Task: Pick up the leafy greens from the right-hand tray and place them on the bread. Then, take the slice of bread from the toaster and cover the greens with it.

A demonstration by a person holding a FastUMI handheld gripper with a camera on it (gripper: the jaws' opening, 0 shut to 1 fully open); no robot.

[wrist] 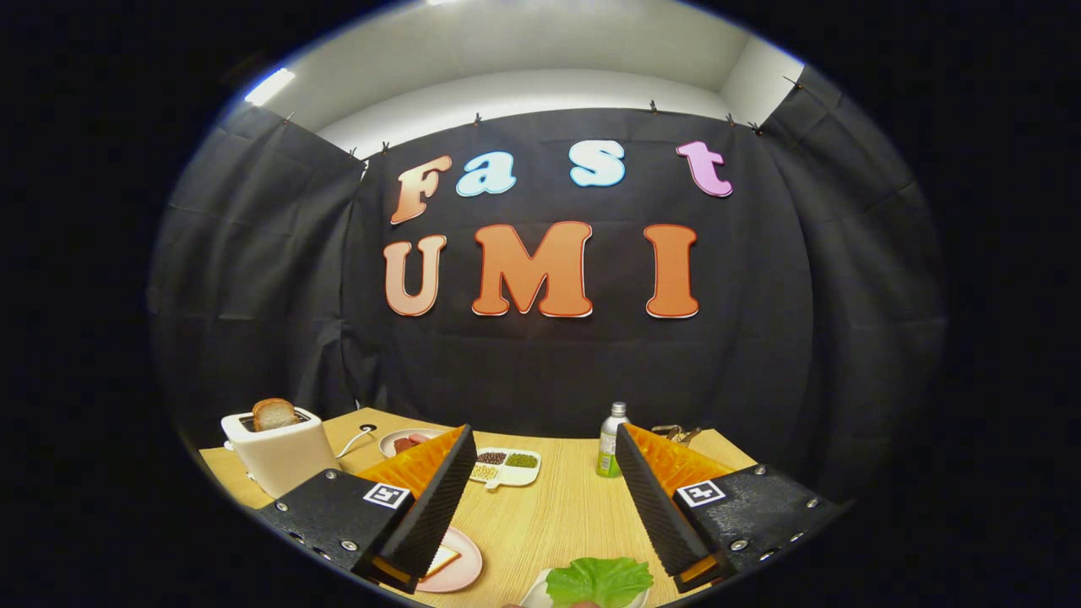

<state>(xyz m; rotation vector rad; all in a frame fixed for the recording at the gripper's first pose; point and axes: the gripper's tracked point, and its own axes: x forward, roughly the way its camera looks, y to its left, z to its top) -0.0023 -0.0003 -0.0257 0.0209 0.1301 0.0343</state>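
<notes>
My gripper (545,456) is open, its two fingers spread wide above the wooden table with nothing between them. Below and between the fingers, close to me, the leafy greens (600,581) lie on a white tray (535,594). To their left, partly hidden under the left finger, a pink plate (460,567) carries a slice of bread (441,558). A white toaster (281,453) stands at the far left of the table with a slice of bread (274,413) sticking up out of its slot.
Beyond the fingers sit a white divided dish (507,465) with small foods, a plate with red pieces (410,442), and a small green-labelled bottle (612,442). The toaster's cord (355,442) trails over the table. Black cloth walls close the back and sides.
</notes>
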